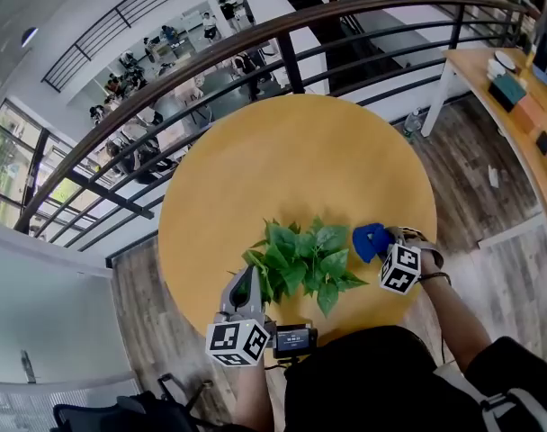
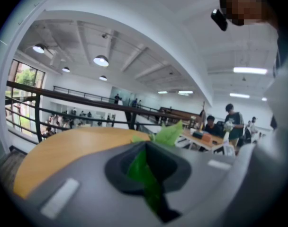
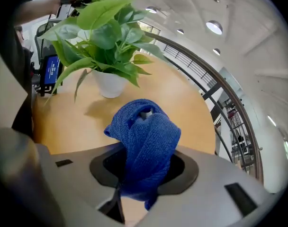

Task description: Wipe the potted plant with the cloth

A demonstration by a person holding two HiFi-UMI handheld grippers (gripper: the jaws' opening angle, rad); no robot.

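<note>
A leafy green potted plant (image 1: 300, 257) stands near the front edge of the round wooden table (image 1: 291, 160); its white pot (image 3: 109, 83) shows in the right gripper view. My left gripper (image 1: 246, 288) is shut on one green leaf (image 2: 143, 176) at the plant's left side. My right gripper (image 1: 381, 241) is shut on a bunched blue cloth (image 1: 371, 240), held just right of the foliage. In the right gripper view the blue cloth (image 3: 145, 143) is wrapped over the jaws and hides them, with the plant (image 3: 103, 30) a short way beyond.
A dark curved railing (image 1: 282, 43) runs behind the table, with a lower floor and people beyond it. A long wooden desk (image 1: 507, 97) with objects stands at the right. The person's dark clothing (image 1: 363, 385) fills the bottom of the head view.
</note>
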